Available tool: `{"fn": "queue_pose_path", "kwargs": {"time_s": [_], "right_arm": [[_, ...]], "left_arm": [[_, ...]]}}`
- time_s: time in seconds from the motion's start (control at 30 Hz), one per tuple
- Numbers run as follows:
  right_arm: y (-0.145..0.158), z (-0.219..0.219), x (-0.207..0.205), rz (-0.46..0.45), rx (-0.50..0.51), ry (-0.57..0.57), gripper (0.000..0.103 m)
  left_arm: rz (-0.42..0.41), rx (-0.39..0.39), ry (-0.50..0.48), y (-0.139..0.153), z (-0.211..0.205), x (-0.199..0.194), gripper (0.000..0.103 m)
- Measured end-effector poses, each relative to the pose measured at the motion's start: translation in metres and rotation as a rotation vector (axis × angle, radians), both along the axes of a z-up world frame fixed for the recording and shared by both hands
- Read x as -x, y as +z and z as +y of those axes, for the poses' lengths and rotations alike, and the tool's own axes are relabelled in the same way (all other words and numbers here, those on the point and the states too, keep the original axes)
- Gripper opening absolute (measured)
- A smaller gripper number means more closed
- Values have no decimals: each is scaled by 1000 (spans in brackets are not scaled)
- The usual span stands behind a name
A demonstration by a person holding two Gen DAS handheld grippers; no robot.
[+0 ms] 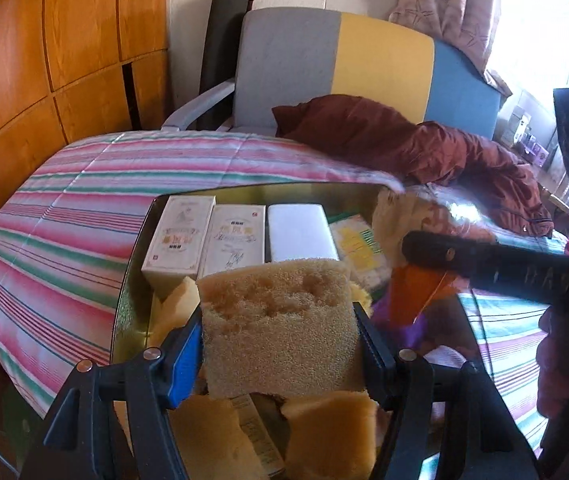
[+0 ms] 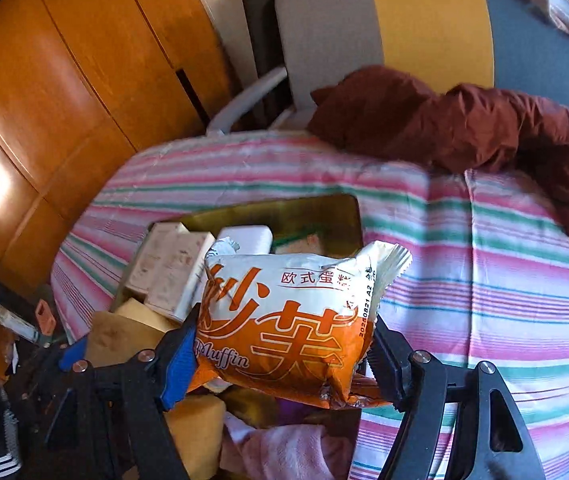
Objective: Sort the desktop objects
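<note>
Clamped between the pads of the left tool (image 1: 280,344), a tan sponge block (image 1: 278,320) sat squarely across the jaws, its pitted top face up and its sides dented slightly where the pads pressed in. It looked light, soft and springy, so a hold across its flat sides suited it; a harder squeeze would only crush it further. Just beyond and below that tool lay an open gold tin (image 1: 140,248) on the striped bedspread (image 1: 64,208), holding two pale printed cartons (image 1: 180,236), a plain white box (image 1: 300,236) and more yellow sponge pieces (image 1: 332,432) nearer the jaws. The right tool (image 2: 284,356) pinched an orange-and-white muffin packet (image 2: 284,316) across its puffed middle, above the near end of the same tin (image 2: 324,208). That wrapper looked slick and air-filled, the cake inside probably soft and easily squashed, so a gentle grip on the body, or on a crimped end seal, seemed safest. A dark red garment (image 2: 484,132) lay well beyond both tools, by the chair (image 2: 404,32). Both items appeared ready for placing.
</note>
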State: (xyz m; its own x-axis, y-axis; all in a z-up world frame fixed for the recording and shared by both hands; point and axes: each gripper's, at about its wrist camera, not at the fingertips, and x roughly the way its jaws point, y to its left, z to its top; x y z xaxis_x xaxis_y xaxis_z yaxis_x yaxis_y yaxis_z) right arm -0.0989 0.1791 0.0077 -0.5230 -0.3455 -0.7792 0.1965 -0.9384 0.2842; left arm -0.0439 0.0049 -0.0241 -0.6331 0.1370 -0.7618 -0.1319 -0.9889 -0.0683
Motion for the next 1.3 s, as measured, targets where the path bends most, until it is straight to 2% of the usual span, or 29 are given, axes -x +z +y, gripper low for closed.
{"fn": "queue_pose_path", "kwargs": {"time_s": [0.13,0.27,0.3,0.37,0.5,0.77,0.87,0.93,1.3], "right_arm": [[-19,-7,4,-47,-18,19,77],[-26,-9,4,-58,39,53,82],[-25,-9,3,-57,56,55,87],[-22,-6,1,-41,64,44,96],[-7,2,-9,26,76,22,103],[6,9,-33,146,-64,-47,103],[6,12,-44,159,-87,-63,103],[5,13,-52,170,-106,-77,103],[2,14,-93,176,-133,-125,103]], "left_arm": [[-16,8,5,-7,-2,5,67],[-31,2,6,-13,-2,8,68],[-31,0,5,-14,-1,8,68],[-30,5,1,-14,0,8,69],[-36,4,0,-16,3,11,70],[-34,9,-2,-17,8,9,71],[-22,2,10,-13,6,5,74],[-12,3,14,-9,5,2,79],[93,-6,65,35,-7,-31,80]]}}
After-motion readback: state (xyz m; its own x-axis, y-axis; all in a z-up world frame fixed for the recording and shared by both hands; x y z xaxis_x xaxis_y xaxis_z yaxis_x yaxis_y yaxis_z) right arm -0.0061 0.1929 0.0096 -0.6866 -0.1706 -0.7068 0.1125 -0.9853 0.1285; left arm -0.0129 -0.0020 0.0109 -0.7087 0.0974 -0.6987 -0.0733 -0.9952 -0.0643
